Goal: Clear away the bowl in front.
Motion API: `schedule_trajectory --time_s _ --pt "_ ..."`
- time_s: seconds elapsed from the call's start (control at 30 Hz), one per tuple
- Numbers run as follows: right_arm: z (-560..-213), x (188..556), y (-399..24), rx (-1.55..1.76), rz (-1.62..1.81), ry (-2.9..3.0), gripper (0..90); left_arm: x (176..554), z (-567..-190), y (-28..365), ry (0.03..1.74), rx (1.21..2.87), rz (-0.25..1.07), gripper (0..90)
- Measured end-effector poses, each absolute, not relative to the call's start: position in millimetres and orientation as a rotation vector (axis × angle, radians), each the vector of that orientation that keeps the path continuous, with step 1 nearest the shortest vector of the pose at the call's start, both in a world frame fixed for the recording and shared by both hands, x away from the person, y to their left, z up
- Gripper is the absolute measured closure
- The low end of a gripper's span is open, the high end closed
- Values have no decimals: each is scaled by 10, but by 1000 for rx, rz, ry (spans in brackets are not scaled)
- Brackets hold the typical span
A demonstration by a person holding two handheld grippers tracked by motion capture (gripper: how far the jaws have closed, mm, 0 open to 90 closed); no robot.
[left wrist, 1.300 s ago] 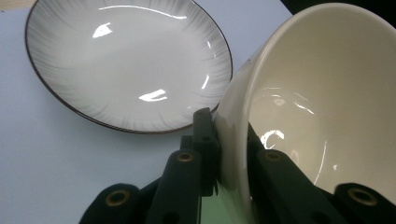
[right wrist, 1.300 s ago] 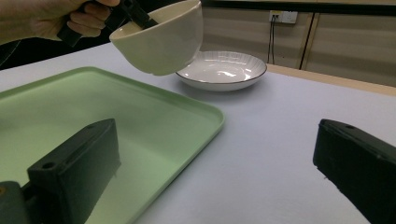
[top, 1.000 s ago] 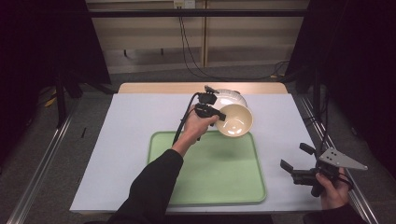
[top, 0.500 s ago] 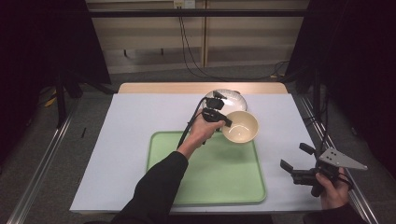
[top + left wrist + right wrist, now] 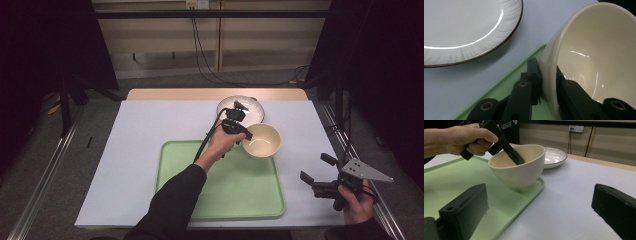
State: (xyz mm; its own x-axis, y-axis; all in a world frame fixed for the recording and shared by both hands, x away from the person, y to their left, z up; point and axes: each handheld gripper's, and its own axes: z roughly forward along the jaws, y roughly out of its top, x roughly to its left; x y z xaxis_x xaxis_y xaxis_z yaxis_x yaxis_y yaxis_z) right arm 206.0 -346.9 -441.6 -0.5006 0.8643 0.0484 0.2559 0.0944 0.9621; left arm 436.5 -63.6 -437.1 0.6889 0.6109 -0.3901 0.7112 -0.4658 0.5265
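Observation:
A cream bowl [image 5: 263, 141] hangs tilted just above the far right corner of the green tray [image 5: 225, 192]. My left gripper [image 5: 244, 135] is shut on the bowl's rim, one jaw inside the bowl [image 5: 596, 47] and one outside. In the right gripper view the bowl [image 5: 521, 171] floats a little above the tray [image 5: 451, 182], still pinched by the left gripper [image 5: 512, 153]. My right gripper [image 5: 315, 168] rests at the table's right front, open, with nothing between its jaws.
A white ribbed plate [image 5: 254, 111] with a dark rim sits on the white table cover behind the tray; it lies close to the bowl [image 5: 461, 25]. A sleeved forearm [image 5: 175, 200] crosses the tray. The table's right edge is near my right hand.
My left gripper has carried the bowl to the right and downward, from over the plate toward the tray's far right corner. The right gripper has not moved.

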Motion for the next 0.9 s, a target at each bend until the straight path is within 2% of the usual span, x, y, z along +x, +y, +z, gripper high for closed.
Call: schedule_trajectory --time_s 0.5,0.9 --pt "-4415 2058 -3468 1098 1424 1827 2 4362 -4526 -648 1025 2269 -193 840" --pt "-4414 2058 -3470 1101 1423 1826 2 4351 -4558 -674 1030 2229 -170 826"
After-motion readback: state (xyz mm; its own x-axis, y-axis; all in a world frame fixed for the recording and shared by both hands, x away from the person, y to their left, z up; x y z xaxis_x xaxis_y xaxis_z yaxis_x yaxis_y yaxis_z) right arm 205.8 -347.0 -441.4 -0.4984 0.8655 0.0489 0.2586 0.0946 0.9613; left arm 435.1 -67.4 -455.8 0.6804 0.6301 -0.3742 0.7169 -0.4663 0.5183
